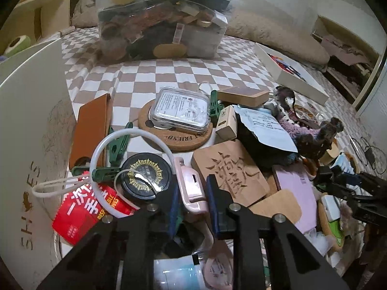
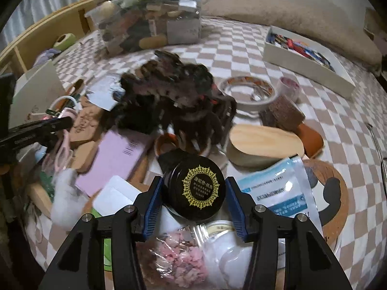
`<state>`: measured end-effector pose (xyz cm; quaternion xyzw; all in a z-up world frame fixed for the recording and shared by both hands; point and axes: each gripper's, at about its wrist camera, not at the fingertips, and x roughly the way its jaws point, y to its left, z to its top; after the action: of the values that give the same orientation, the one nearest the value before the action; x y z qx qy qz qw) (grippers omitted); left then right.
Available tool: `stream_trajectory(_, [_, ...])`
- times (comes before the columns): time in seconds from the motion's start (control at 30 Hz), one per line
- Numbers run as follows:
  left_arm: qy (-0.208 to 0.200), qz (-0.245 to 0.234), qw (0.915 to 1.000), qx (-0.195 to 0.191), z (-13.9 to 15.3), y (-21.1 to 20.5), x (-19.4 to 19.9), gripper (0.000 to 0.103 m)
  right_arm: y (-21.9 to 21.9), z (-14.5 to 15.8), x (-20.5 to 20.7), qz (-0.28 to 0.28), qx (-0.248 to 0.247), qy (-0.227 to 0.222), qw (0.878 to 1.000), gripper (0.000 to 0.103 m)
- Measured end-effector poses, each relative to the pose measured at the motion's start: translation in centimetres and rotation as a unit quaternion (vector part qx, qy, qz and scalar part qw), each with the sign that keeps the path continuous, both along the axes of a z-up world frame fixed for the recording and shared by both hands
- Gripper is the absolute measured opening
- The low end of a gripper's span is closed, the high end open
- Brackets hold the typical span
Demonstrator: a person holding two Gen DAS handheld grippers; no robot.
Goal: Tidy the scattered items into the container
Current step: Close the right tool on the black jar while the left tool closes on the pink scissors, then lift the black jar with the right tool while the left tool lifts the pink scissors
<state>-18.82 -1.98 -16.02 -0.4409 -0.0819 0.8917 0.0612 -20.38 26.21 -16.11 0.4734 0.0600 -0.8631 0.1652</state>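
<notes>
Left wrist view. We see the left gripper (image 1: 192, 207) at 6 o'clock, its jaws narrowly parted with a pink case (image 1: 191, 188) lying between the blue pads; whether the pads press it we cannot tell. At 10 o'clock of the jaws lies a black tin (image 1: 145, 176) with a gold crest, crossed by a white ring (image 1: 131, 169); a red packet (image 1: 89, 207) lies beneath at 8 o'clock. At 1 o'clock of the jaws rests a carved wood block (image 1: 229, 171). Farther, at 12 o'clock, a clear pack (image 1: 180, 108) sits on a cork coaster (image 1: 176, 130). At 3 o'clock, a dark plush (image 1: 312, 133) lies on the pile. Farthest, at 12 o'clock, stands the container (image 1: 162, 24), heaped above its rim, on the checked bed (image 1: 169, 72); a white tray (image 1: 290, 72) lies at 2 o'clock.

Right wrist view. The right gripper (image 2: 193, 200) holds its jaws wide, a second black tin (image 2: 194, 188) between the pads; the left pad appears to touch it, the right stands just off it. Below lies a bag of pink bits (image 2: 179, 261); at 3 o'clock a blue-white pouch (image 2: 278, 191). Beyond, a wooden oval (image 2: 263, 147) at 1 o'clock, the blurred plush (image 2: 169, 101) at 12 o'clock, a tape roll (image 2: 249, 91) behind. The container (image 2: 152, 17) stands farthest, at 11 o'clock.
</notes>
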Motion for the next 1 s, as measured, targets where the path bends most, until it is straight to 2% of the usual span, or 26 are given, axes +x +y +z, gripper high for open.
stream_trajectory(0.03, [0.0, -0.001, 1.0, 0.003, 0.1, -0.1, 0.1, 0.022, 0.2, 0.0, 0.0, -0.005, 0.0, -0.001, 1.0, 0.067])
stream_trajectory(0.1, [0.0, -0.002, 1.0, 0.008, 0.3, -0.2, 0.5, 0.022, 0.7, 0.2, 0.0, -0.012, -0.008, -0.002, 1.0, 0.073])
stream_trajectory(0.37, [0.012, -0.016, 0.9996, 0.022, 1.3, 0.0, 1.4, 0.02, 1.7, 0.1, -0.1, -0.013, -0.046, -0.024, 0.999, 0.073])
stream_trajectory(0.47, [0.021, -0.021, 0.9992, 0.026, 1.9, 0.1, 1.9, 0.018, 2.0, -0.4, -0.4, -0.01, -0.065, -0.05, 0.997, 0.073])
stream_trajectory(0.53, [0.031, -0.024, 0.9989, 0.026, 2.5, 0.2, 2.3, 0.017, 2.5, -0.7, -0.5, -0.008, -0.084, -0.069, 0.994, 0.078])
stream_trajectory(0.6, [0.041, -0.029, 0.9986, 0.018, 3.1, 0.5, 2.8, 0.017, 2.9, -0.7, -0.7, -0.006, -0.099, -0.077, 0.992, 0.078])
stream_trajectory(0.73, [0.055, -0.043, 0.9973, 0.022, 3.9, 1.0, 3.3, 0.017, 2.3, -1.0, -0.8, -0.006, -0.106, -0.078, 0.991, 0.085])
stream_trajectory(1.0, [0.051, -0.048, 0.9975, -0.006, 3.7, 1.6, 3.4, 0.017, 3.2, -0.9, -1.4, -0.032, -0.17, -0.08, 0.982, 0.084])
